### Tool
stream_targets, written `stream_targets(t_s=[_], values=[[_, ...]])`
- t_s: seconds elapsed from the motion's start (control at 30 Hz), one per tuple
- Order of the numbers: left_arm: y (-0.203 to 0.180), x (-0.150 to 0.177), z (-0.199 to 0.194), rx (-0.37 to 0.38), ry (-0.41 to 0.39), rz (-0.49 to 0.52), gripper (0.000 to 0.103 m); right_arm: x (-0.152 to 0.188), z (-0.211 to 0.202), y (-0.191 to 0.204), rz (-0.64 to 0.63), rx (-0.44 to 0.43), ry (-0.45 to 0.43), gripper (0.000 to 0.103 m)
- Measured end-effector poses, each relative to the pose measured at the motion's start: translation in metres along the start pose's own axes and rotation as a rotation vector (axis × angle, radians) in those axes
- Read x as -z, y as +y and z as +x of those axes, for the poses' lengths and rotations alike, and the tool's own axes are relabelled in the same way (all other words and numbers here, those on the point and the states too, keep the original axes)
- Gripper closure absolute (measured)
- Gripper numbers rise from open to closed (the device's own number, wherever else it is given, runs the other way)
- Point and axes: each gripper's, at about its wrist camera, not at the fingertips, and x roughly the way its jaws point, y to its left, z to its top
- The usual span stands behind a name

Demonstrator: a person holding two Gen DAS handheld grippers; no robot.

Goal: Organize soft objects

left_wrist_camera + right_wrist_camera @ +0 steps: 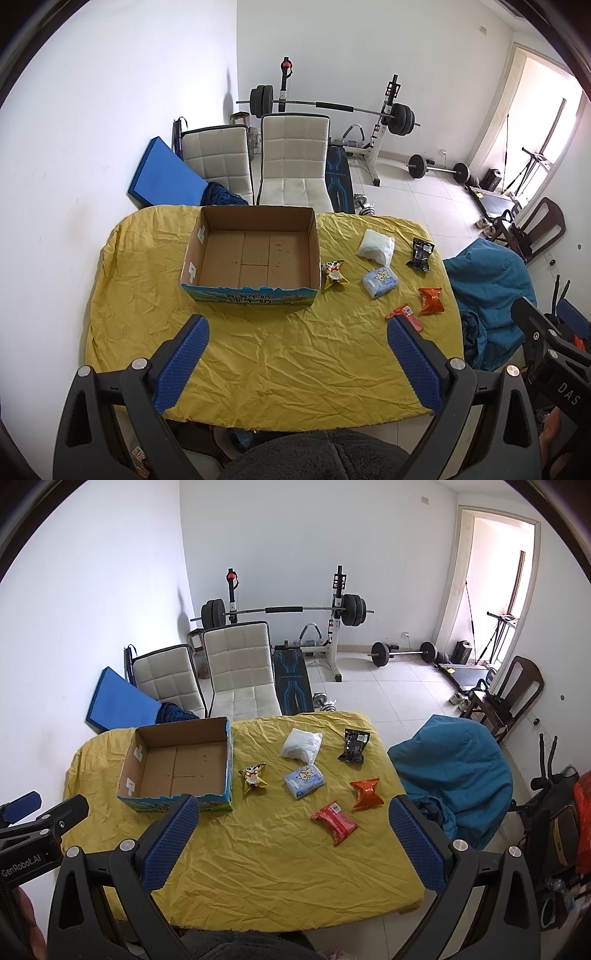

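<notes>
A table draped in a wrinkled yellow cloth (258,864) carries an open, shallow brown cardboard box with a blue printed outer wall (255,254), which stands empty on the left part of the table. To the right of the box six soft packets lie spread out, none touching another: a small yellow snack packet with a cartoon print (254,777) just beside the box, a crumpled white plastic bag (301,747) farther back, a light blue tissue pack with a cartoon animal (303,782) in front of that bag, a black foil packet (354,751) toward the far right edge, an orange crinkled snack packet (366,794) near the right edge, and a flat red wrapped packet (334,822) closest to the near side. The left gripper (297,363) hovers above the near part of the table in front of the box, its blue ribbed fingers (181,365) spread wide with nothing between them. The right gripper (293,843) hangs over the near right part of the table, its blue textured fingers (417,845) likewise wide apart and holding nothing, with the red packet lying on the cloth between them in the right wrist view. Behind the table stand two white padded chairs (240,664), a weight bench with a loaded barbell (284,610), and a blue mat (162,173) leaning against the wall. A teal cloth (454,768) covers something to the right of the table.
</notes>
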Motion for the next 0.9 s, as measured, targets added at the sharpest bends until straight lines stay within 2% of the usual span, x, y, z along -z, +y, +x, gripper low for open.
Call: stream_targets(t_s=[0.9], values=[[-0.0005, -0.0010, 0.0018, -0.016, -0.001, 0.005, 0.004, -0.0080, 0.0022, 0.0047, -0.004, -0.006, -0.005, 0.000]])
